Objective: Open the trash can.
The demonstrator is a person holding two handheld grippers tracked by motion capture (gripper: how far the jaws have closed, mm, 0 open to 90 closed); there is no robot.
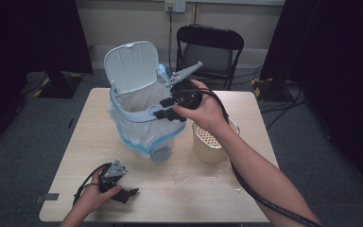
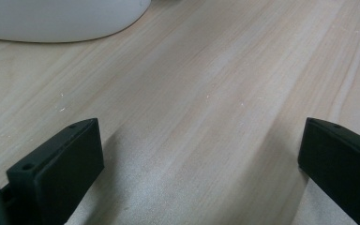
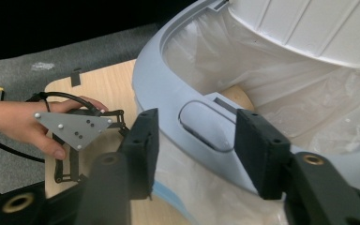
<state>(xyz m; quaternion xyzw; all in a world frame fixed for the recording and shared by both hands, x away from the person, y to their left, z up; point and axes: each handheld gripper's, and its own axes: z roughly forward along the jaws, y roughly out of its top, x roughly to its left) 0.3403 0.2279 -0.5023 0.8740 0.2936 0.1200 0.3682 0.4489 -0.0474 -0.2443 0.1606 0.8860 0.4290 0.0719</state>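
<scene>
Left gripper (image 1: 131,192): rested low on tabletop (image 1: 194,189), jaws held wide apart, nothing between | right gripper (image 1: 164,112): jaws parted astride grey rim (image 3: 168,93) of lined bin (image 1: 142,127) | bin: stood mid-tabletop, lid (image 1: 132,66) raised, beige container (image 1: 210,142) beside.

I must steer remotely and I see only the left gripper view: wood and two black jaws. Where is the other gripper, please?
Observer: The right gripper is at the front rim of the small bin, jaws apart on either side of the rim's oval tab.
Operator: Is the bin open?
Observer: Yes, its white lid stands upright, and a clear liner bag sits inside.
Operator: What stands beside it?
Observer: A cream perforated container, on the table under the right forearm.
</scene>
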